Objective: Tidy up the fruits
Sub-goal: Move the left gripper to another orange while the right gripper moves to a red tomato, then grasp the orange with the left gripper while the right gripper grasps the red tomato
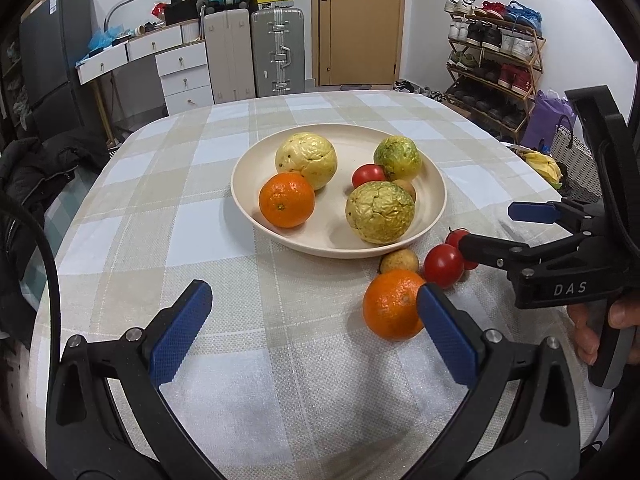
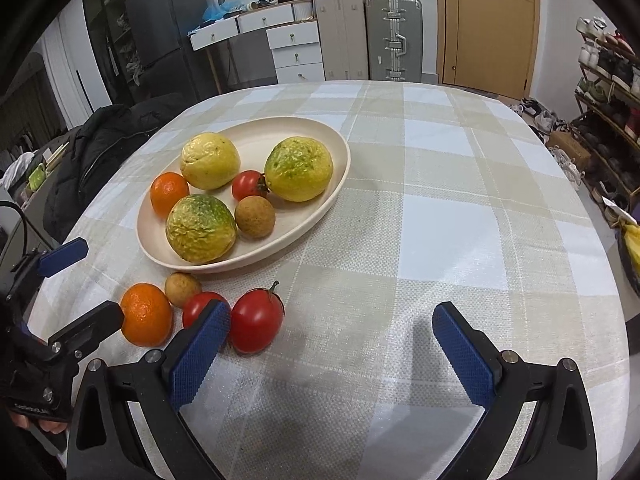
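A cream plate [image 1: 256,216] [image 2: 332,148] on the checked tablecloth holds three wrinkled yellow-green fruits [image 1: 306,159], an orange [image 1: 286,199], a tomato [image 1: 368,175] and a small brown fruit [image 2: 255,216]. On the cloth in front of the plate lie an orange [image 1: 390,304] [image 2: 146,314], a small brown fruit [image 1: 399,261] [image 2: 182,289] and two tomatoes [image 1: 442,266] [image 2: 256,320]. My left gripper [image 1: 314,312] is open and empty, its right finger beside the loose orange. My right gripper [image 2: 332,328] is open and empty, its left finger in front of the tomatoes.
The table's far edge faces suitcases [image 1: 280,52], a white drawer unit [image 1: 184,76] and a wooden door [image 1: 360,20]. A shoe rack [image 1: 496,64] stands right. A dark jacket [image 2: 104,148] lies off the table's left edge.
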Available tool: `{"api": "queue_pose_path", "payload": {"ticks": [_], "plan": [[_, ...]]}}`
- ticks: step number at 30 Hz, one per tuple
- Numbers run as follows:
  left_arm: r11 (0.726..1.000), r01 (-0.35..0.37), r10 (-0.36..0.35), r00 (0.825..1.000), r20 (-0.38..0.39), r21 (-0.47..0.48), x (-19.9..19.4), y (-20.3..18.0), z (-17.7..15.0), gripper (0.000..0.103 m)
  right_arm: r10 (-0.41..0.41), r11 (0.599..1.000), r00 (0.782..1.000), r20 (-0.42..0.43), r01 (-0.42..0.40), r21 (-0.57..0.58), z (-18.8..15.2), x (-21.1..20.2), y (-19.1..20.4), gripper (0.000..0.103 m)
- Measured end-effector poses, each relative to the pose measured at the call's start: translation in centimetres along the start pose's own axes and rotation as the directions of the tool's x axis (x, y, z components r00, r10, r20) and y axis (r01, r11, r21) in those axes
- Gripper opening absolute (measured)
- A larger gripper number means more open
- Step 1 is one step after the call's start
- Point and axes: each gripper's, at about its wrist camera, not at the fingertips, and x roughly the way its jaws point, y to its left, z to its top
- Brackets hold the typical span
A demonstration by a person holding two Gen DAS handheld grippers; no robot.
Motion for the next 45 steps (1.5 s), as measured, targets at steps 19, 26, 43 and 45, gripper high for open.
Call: {"api": "queue_pose_path", "payload": {"ticks": [19, 26, 43, 45], "plan": [[0.998, 0.033, -0.033, 0.999, -0.013, 0.047, 0.2, -0.9, -0.1, 0.101, 0.014, 0.996, 0.999, -0.035, -0.017, -0.09, -0.8, -0.6, 0.1, 0.103], [0.995, 0.068, -0.066, 0.997, -0.03, 0.069, 0.5, -1.3, -0.2, 0.086, 0.064, 0.995, 0.997, -0.041, -0.067, -0.078, -0.8, -0.5, 0.1, 0.083], [0.995, 0.074, -0.071, 0.997, -0.037, 0.069, 0.6, -1.4, -0.2, 0.086, 0.051, 0.99, 0.998, -0.034, -0.055, -0.132, -0.7, 0.3, 1.7, 0.063], [0.995, 0.073, -0.071, 0.997, -0.037, 0.069, 0.6, -1.4, -0.2, 0.086, 0.059, 0.989, 0.998, -0.032, -0.063, -0.135, -0.6, 0.3, 1.9, 0.058]]}}
